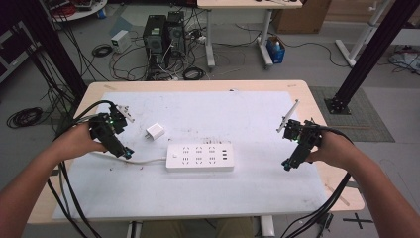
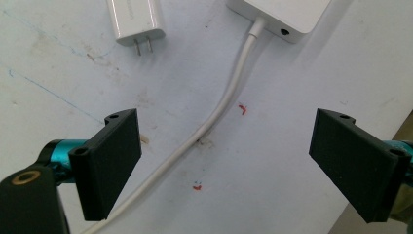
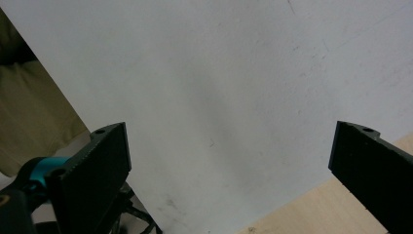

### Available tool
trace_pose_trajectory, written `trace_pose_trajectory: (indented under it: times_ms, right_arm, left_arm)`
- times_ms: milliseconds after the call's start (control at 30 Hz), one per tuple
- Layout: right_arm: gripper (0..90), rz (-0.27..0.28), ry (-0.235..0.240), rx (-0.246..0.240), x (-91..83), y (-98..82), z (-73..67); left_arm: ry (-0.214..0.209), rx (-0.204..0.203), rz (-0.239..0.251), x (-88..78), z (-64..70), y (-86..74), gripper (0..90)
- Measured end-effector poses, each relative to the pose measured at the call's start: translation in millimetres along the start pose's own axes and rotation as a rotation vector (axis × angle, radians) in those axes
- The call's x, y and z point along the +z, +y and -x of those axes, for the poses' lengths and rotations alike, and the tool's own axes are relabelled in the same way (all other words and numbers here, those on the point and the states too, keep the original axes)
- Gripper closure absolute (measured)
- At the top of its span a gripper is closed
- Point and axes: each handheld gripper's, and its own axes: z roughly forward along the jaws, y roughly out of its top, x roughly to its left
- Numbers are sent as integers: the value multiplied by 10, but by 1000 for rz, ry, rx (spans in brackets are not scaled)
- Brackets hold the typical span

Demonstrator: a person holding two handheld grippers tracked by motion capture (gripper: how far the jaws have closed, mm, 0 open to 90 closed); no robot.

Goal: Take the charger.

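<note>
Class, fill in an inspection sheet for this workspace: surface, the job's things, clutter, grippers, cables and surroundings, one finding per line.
Surface: wooden table covered by a white mat, scuffed, with small red marks.
Job's things: white power strip flat at mid-mat; white charger plug lying apart from it, up and to its left, prongs bare.
Clutter: nothing seen on the mat.
Grippers: left gripper open, jaws either side of the strip's cord without touching it; right gripper open over bare mat near the table edge.
Cables: the strip's white cord runs left across the mat; black gripper cables trail off both sides.
Surroundings: computer towers, loose floor cables, another table behind.
</note>
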Motion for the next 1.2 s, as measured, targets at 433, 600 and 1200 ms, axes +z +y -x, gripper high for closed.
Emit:
trace_pose_trajectory:
  times_ms: [433, 600, 1200]
  right_arm:
    - [10, 16, -17, 5, -16, 2, -2]
    - [10, 19, -25, 9, -6, 5, 13]
    - [10, 39, -39, 27, -14, 15, 31]
  left_arm:
    - [36, -72, 67, 1, -40, 30, 118]
    - [53, -93, 104, -5, -93, 57, 118]
    - [90, -136, 173, 184, -236, 258, 118]
